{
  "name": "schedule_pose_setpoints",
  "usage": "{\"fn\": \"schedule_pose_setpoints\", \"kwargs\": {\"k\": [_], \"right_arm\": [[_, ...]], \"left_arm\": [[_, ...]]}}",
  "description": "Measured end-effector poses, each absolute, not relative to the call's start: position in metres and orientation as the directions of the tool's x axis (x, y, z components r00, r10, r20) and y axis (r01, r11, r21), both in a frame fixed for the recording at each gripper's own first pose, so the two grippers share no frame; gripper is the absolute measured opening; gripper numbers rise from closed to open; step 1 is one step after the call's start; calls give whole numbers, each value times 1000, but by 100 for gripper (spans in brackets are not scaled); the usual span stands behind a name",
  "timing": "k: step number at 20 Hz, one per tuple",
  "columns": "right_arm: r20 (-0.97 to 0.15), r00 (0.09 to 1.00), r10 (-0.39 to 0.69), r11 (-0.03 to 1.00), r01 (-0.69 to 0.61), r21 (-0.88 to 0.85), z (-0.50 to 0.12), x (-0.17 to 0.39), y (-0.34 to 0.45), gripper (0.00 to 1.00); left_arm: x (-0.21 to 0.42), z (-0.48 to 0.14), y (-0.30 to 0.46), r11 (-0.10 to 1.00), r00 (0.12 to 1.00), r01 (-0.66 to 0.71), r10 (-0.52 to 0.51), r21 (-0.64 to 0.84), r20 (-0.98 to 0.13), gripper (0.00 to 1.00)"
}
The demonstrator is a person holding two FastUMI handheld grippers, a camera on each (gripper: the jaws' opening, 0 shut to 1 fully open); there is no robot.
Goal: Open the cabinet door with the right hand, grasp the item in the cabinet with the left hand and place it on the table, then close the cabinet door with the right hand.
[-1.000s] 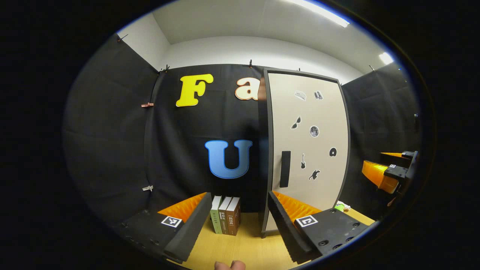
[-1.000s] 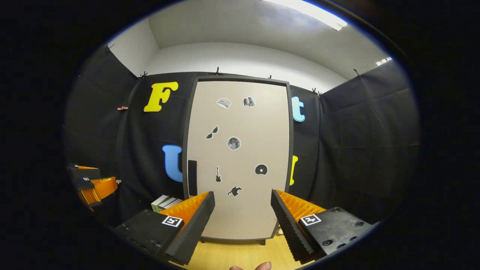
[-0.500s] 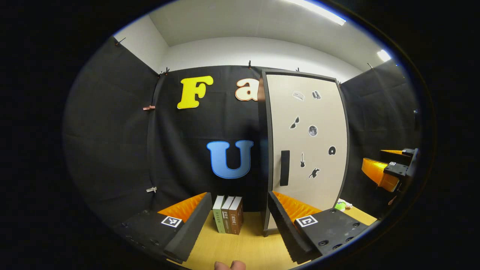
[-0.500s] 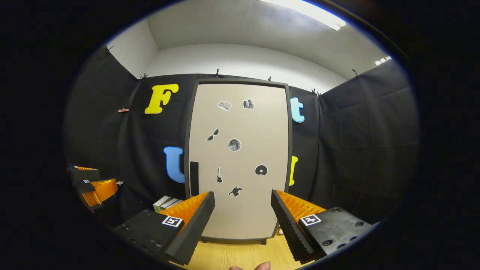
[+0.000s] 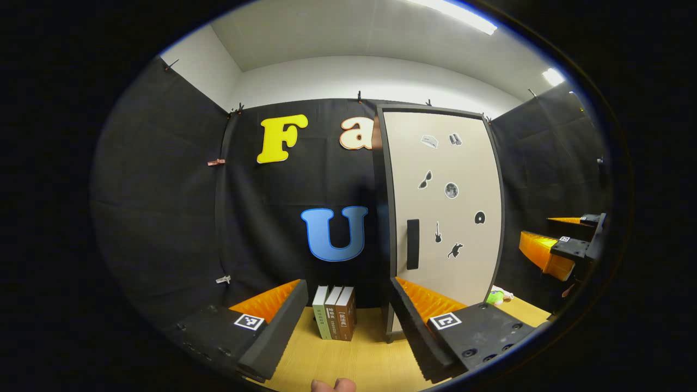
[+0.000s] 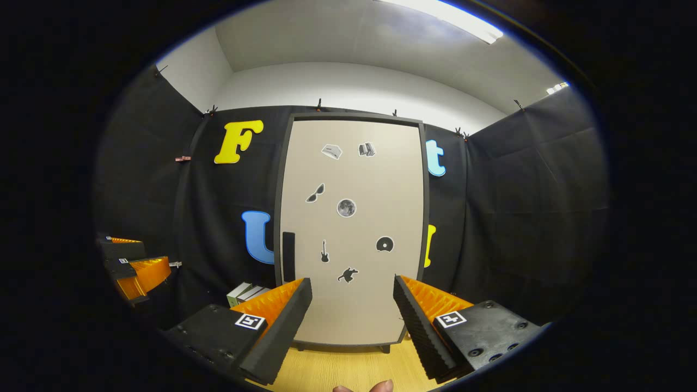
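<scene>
A tall beige cabinet door (image 6: pixel 354 228) in a dark frame stands shut on the wooden table, with small stickers on it and a dark vertical handle (image 6: pixel 288 256) low on its left edge. The door (image 5: pixel 444 218) and handle (image 5: pixel 413 244) also appear right of centre in the left gripper view. My right gripper (image 6: pixel 351 316) is open, held in front of the door's lower part, apart from it. My left gripper (image 5: pixel 348 321) is open, facing the wall left of the cabinet. Whatever is inside the cabinet is hidden.
Three upright books (image 5: pixel 336 313) stand on the table (image 5: pixel 354 359) left of the cabinet, also seen as books (image 6: pixel 243 294). A small green object (image 5: pixel 494 298) lies right of the cabinet. The right gripper (image 5: pixel 561 250) shows at the far right, the left gripper (image 6: pixel 133 267) at the far left.
Both grippers have drifted slightly; the cabinet looks a little smaller and shifted in each view. The door stays shut and both grippers stay open.
</scene>
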State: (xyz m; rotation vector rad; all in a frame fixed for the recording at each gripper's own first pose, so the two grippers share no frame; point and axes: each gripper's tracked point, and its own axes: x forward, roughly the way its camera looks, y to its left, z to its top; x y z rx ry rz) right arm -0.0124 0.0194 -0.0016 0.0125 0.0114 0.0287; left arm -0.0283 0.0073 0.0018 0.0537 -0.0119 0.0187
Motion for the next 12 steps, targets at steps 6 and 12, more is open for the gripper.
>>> {"fn": "schedule_pose_setpoints", "kwargs": {"k": [6,12], "right_arm": [[3,995,99,994,-99,52,-1,27,58,97],[-6,985,175,980,-174,99,-6,89,110,98]], "left_arm": [[-43,-4,29,997,999,-51,51,63,-3,94],[-61,-16,59,994,995,-100,101,40,-25,95]]}}
